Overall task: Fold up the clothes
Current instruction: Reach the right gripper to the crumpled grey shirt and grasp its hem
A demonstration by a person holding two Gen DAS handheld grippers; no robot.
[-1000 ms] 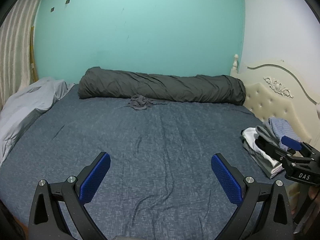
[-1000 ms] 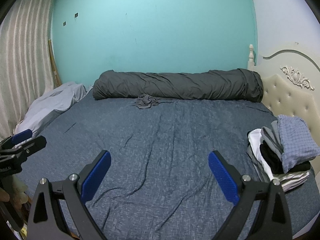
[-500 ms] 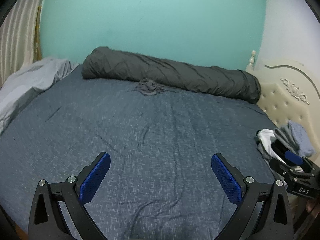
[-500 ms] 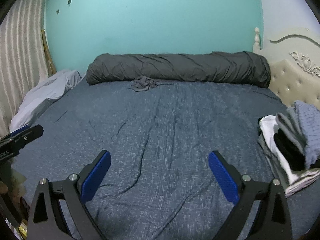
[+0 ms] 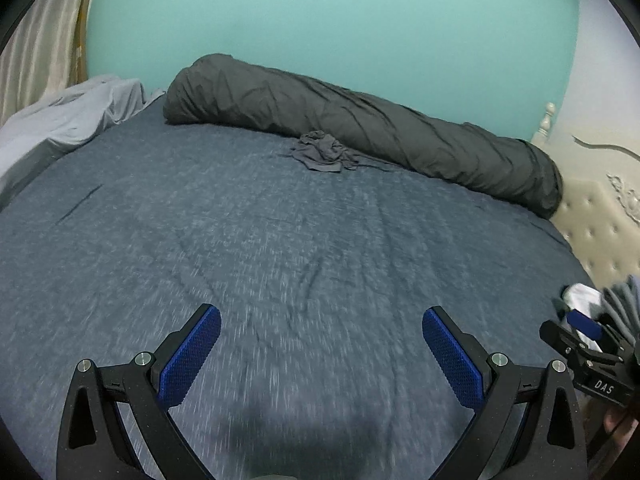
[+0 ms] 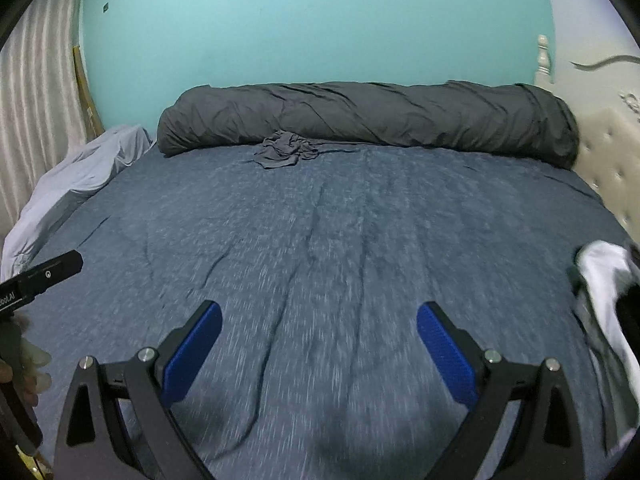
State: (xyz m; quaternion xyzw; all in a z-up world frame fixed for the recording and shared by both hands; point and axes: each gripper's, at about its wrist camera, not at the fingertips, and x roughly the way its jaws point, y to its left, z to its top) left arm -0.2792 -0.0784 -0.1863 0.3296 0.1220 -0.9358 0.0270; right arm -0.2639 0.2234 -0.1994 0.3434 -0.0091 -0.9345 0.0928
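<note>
grippers hang low over a wide bed covered in a mottled dark-blue sheet (image 5: 280, 240), both with nothing between their blue-padded fingers. left gripper (image 5: 320, 356) has its jaws spread wide, and the bare sheet shows in the gap. right gripper (image 6: 318, 350) is likewise spread wide over bare sheet, and in the left wrist view its black body with a blue pad sits at about 4 o'clock at the frame edge

small crumpled grey garment (image 5: 322, 151) lies at roughly 12 o'clock from both grippers, far across the bed and well apart from them, touching or just beside the front of a long rolled dark-grey duvet (image 5: 360, 128) that runs along the turquoise wall (image 5: 320, 20)

stack of folded clothes in white, grey and black (image 6: 608, 292) rests at about 3 o'clock in the right wrist view near the bed's edge, blurred; the same pile shows at 4 o'clock in the left wrist view behind the right gripper

pale grey bedding (image 5: 68, 120) is bunched at 10 o'clock, beside a cream striped curtain (image 6: 32, 100). cream tufted headboard (image 5: 600, 216) stands at 2 o'clock
</note>
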